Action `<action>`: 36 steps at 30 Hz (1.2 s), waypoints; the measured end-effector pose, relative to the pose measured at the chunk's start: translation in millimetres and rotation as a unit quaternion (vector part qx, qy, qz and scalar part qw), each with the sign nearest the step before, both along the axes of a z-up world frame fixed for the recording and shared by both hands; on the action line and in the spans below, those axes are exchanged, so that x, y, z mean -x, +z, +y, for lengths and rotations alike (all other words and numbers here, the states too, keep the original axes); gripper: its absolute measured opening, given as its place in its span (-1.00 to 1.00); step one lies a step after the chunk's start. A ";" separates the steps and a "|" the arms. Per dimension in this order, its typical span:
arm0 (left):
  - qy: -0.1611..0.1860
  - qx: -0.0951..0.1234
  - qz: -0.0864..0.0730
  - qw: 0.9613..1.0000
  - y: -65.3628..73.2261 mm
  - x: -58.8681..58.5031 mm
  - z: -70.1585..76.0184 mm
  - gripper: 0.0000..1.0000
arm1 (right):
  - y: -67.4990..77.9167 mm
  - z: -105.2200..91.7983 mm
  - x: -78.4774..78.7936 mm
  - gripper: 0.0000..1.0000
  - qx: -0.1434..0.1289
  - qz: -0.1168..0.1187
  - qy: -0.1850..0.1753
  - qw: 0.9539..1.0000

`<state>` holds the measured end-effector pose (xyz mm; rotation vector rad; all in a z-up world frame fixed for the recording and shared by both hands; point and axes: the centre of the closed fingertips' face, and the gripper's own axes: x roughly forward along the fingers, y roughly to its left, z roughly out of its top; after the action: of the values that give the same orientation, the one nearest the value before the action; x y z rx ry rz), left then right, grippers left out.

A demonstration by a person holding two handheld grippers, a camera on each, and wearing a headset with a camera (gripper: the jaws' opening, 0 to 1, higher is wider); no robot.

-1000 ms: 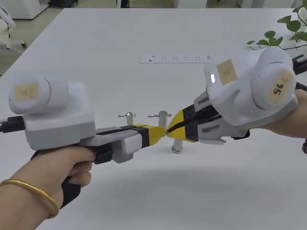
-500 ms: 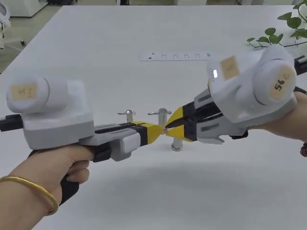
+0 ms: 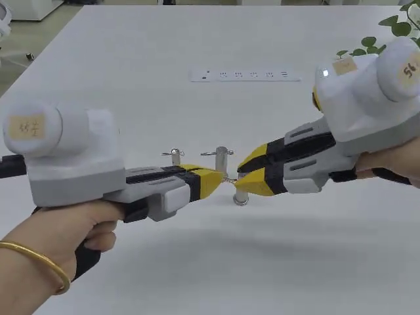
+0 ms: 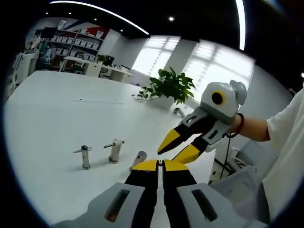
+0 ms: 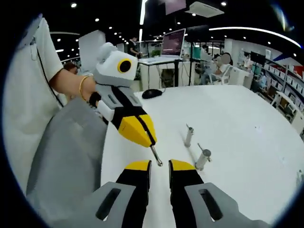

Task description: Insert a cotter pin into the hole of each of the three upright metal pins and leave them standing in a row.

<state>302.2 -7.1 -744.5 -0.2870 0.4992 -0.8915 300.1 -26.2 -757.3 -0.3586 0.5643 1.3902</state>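
The cotter pin [image 5: 155, 154] sticks out of the tip of the left gripper [image 3: 211, 182], whose jaws are pressed together on one end of it. It hangs in the air just beside the top of the bare metal pin [image 4: 139, 159], the only one of the three with nothing through its hole. Half a second ago the right gripper [image 3: 239, 176] was closed against that same cotter pin, tip to tip with the left. Now its jaws stand well apart and hold nothing, drawn a little off from the bare metal pin on the side opposite the left gripper. The cotter pin has thus passed wholly into the left gripper's keeping, which I take for a re-grip before the last insertion. Beyond the bare metal pin the middle metal pin [image 4: 115, 150] and the end metal pin [image 4: 85, 156] stand upright in line on the white table [image 3: 197, 262], each already carrying its cross-piece, so one insertion appears to remain.
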 end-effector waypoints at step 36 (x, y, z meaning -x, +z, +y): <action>-0.149 -0.018 -0.060 0.987 2.6 47.4 -28.2 -1.00 | -8.3 -9.9 61.9 -0.81 -0.020 0.116 0.131 0.984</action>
<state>254.8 -35.3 -741.9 -0.1251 0.4525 -1.1824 238.2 -36.1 -765.6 -0.2451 0.6971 1.7080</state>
